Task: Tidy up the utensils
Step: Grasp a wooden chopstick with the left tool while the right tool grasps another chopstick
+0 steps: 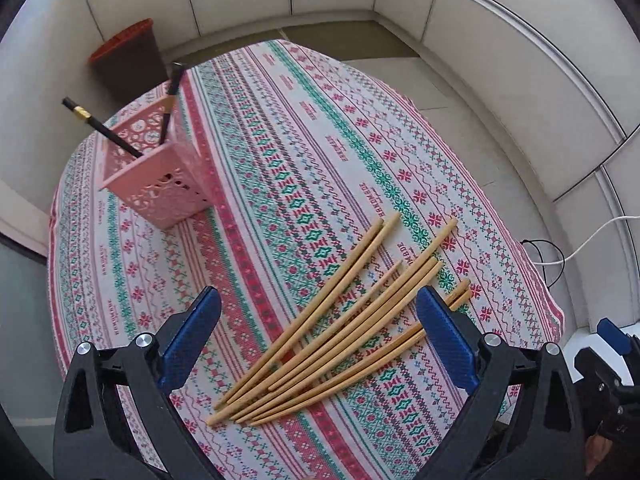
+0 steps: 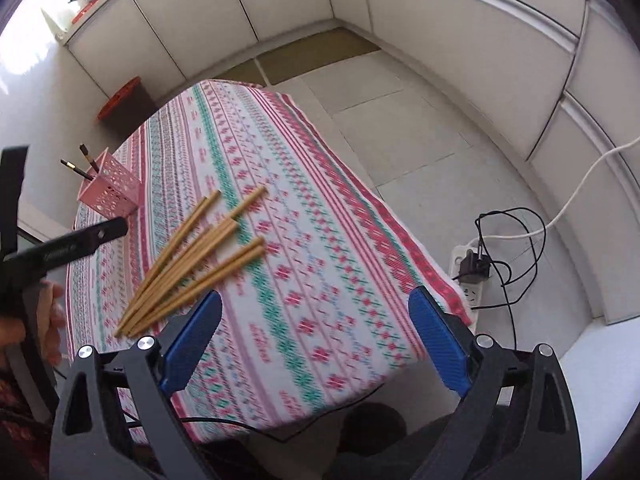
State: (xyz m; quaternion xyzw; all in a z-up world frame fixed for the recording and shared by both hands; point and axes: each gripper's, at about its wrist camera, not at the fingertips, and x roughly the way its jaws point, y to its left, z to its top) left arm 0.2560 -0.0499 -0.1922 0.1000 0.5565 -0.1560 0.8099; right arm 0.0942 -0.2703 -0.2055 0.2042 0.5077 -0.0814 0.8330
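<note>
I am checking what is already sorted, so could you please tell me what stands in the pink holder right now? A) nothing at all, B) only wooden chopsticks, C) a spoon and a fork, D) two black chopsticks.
D: two black chopsticks lean out of the pink holder, while the wooden chopsticks all lie loose on the tablecloth.

Wooden chopsticks [image 1: 332, 328] – two at far side partly hidden behind right-hand blue finger [image 1: 444, 340] of left gripper. Right wrist view: chopsticks motion-blurred, count unclear. Black chopsticks [image 1: 108, 132] – lower ends hidden inside pink holder [image 1: 160, 176]. Person's hand [image 2: 48, 312] cut off at left edge.
</note>
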